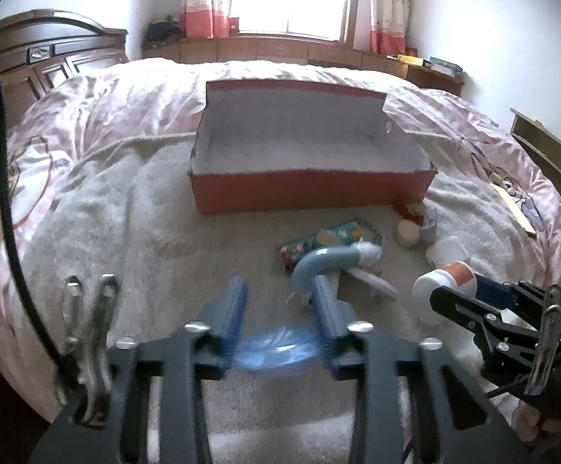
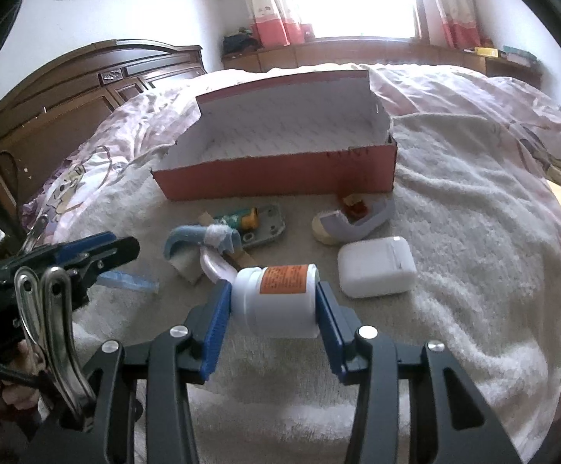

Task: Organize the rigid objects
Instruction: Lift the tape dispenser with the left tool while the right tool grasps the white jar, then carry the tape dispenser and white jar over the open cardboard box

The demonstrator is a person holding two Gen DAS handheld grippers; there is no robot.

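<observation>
Left claw (image 1: 280, 290) grips a translucent blue plastic piece (image 1: 276, 353) low between its ribbed blue fingers (image 1: 234, 309), jaws drawn in tight on it; the piece is blurred and its exact shape cannot be told. Right claw (image 2: 274, 301) is clamped on a white plastic bottle with an orange label (image 2: 276, 299), one pad on the cap end and one on the base, the bottle lying on its side. Both hang over a cream fleece blanket (image 2: 454, 232) spread on the bed. Ahead stands an open red cardboard box with a white inside (image 1: 311, 189), lid tilted back. Between box and claws lie a curved grey-blue tube (image 1: 319, 261), a white rounded case (image 2: 375, 266) and a grey tape dispenser (image 2: 357, 220).
</observation>
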